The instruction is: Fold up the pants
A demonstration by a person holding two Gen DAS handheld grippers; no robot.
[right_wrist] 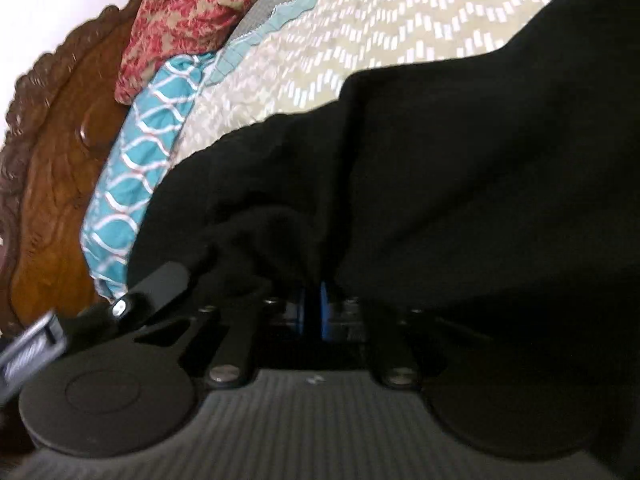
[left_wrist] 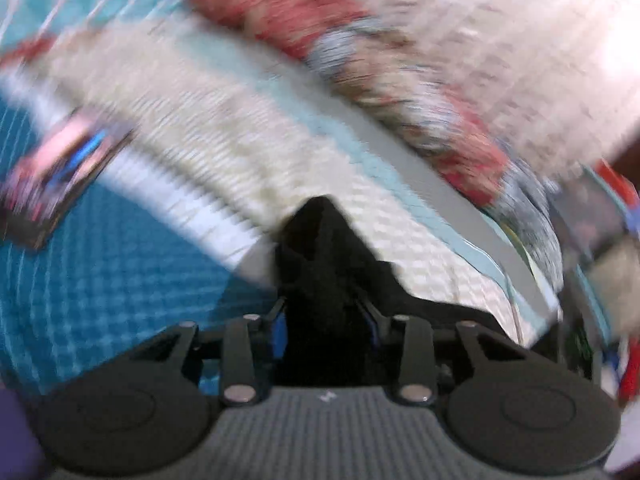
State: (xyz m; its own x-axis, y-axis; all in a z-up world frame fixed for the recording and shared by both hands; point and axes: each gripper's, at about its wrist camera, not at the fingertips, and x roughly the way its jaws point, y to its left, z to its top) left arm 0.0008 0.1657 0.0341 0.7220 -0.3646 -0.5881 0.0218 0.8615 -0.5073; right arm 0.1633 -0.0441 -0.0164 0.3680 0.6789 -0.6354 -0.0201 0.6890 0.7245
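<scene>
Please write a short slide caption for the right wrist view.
Right tongs shut on black pants over a patterned bedspread.

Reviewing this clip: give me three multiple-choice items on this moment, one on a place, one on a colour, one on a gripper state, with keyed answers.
1. Where do the pants lie?
A. on a patterned bedspread
B. on a bare floor
C. in a basket

2. What colour are the pants?
A. red
B. black
C. white

3. How is the right gripper?
A. wide open, empty
B. shut on the pants
C. out of view

Answers: A, the beige bedspread shows behind them; B, the cloth is black; B, its blue pads sit close together in the fabric.
</scene>
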